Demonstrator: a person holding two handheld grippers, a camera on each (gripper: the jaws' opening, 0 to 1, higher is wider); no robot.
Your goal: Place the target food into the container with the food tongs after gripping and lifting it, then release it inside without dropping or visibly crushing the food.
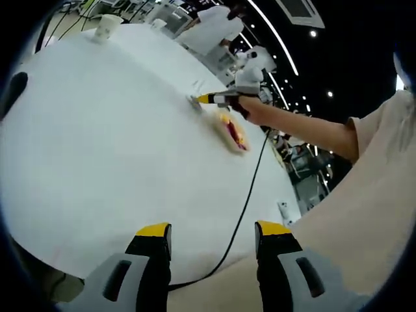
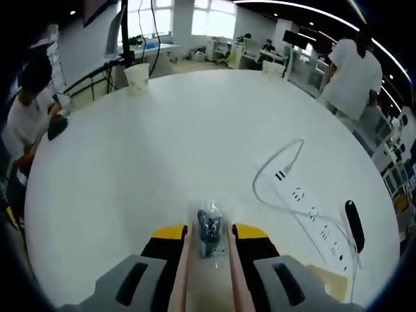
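My left gripper (image 1: 213, 231) hangs open over the near edge of the white table (image 1: 110, 143), nothing between its yellow-tipped jaws. Far across the table a person's hand holds my right gripper (image 1: 224, 99), its grey tong end touching the tabletop. Just behind it lies yellow and red food (image 1: 234, 132) on a flat tan piece. In the right gripper view my right gripper (image 2: 209, 233) is shut on pinkish food tongs (image 2: 183, 260). A small clear and dark thing (image 2: 209, 227) sits between the tong tips; I cannot tell what it is.
A black cable (image 1: 244, 208) runs from the food toward me. A white power strip (image 2: 312, 218) with its cord and a black object (image 2: 354, 224) lie to the right. A paper cup (image 2: 138, 77) stands far back. One person sits at the left edge (image 2: 26, 123); another stands behind (image 2: 351, 71).
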